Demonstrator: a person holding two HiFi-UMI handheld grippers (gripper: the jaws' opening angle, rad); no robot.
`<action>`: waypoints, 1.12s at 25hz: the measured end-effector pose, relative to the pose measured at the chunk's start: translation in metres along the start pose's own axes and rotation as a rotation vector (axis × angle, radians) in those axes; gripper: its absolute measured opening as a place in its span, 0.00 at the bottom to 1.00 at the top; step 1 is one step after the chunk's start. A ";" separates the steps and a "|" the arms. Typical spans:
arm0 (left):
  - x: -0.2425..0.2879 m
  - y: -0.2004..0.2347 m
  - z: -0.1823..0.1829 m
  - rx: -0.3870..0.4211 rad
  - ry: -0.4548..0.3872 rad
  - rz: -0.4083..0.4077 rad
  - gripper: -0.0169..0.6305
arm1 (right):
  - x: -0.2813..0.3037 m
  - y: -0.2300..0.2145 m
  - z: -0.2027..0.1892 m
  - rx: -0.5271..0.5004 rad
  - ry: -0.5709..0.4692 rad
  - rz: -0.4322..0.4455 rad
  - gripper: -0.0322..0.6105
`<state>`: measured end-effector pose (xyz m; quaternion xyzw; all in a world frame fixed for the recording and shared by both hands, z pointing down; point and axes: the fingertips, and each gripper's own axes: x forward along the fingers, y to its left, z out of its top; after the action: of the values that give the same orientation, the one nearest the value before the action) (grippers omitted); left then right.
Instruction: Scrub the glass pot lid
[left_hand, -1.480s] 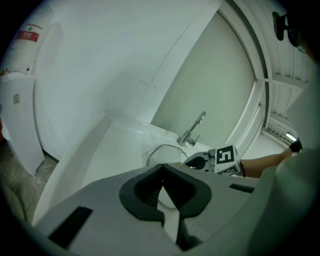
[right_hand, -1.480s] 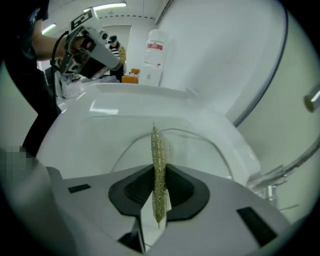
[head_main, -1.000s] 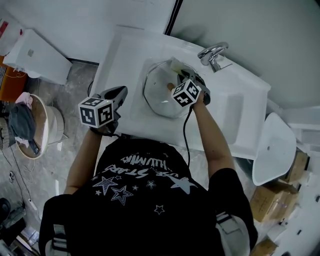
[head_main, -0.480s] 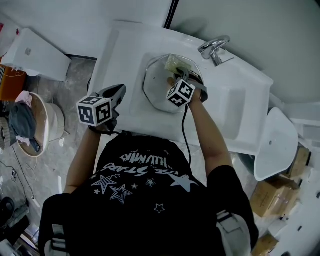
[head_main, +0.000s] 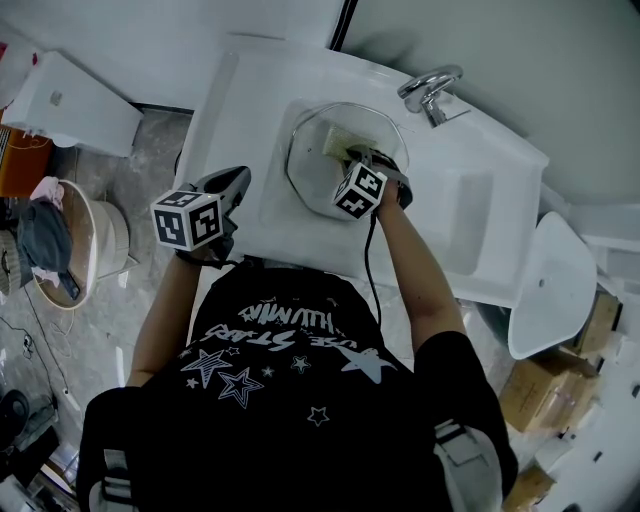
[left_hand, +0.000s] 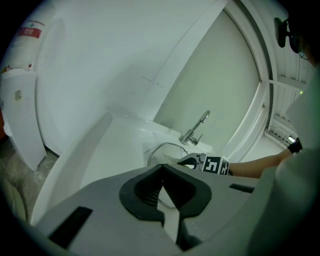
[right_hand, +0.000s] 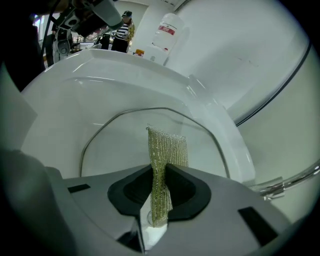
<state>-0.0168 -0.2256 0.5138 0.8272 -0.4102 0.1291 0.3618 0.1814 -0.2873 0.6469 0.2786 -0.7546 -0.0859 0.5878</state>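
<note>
The glass pot lid (head_main: 318, 172) lies in the white sink basin, its metal rim (right_hand: 98, 136) curving round in the right gripper view. My right gripper (head_main: 350, 155) is over the lid, shut on a gold-green mesh scouring sponge (right_hand: 167, 150) that stands on edge against the glass. The sponge (head_main: 340, 140) shows pale in the head view, on the lid's far half. My left gripper (head_main: 236, 182) is held off the lid over the sink's left counter; its jaws are shut (left_hand: 161, 192) with nothing in them. From there the lid (left_hand: 162, 149) and the right gripper (left_hand: 207, 162) show ahead.
A chrome faucet (head_main: 428, 92) stands behind the basin at the right. The white sink unit (head_main: 240, 110) runs to a side drainboard (head_main: 465, 215). On the floor at the left are a white box (head_main: 60, 100) and a round bin (head_main: 70, 255). Cardboard boxes (head_main: 545, 400) lie at the right.
My right gripper has slid a little to the left across the lid with the sponge. The left gripper has stayed where it was.
</note>
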 end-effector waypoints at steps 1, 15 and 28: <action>0.000 0.000 -0.001 -0.001 0.001 0.000 0.04 | 0.000 0.008 -0.002 -0.005 0.004 0.024 0.16; -0.004 0.000 -0.010 -0.031 -0.007 0.003 0.04 | -0.021 0.105 -0.015 -0.006 -0.013 0.378 0.17; -0.007 -0.003 -0.013 -0.043 -0.010 -0.004 0.04 | -0.042 0.155 -0.015 0.090 0.018 0.722 0.17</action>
<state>-0.0175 -0.2106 0.5179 0.8206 -0.4130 0.1156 0.3778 0.1521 -0.1339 0.6871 0.0203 -0.8023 0.1629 0.5739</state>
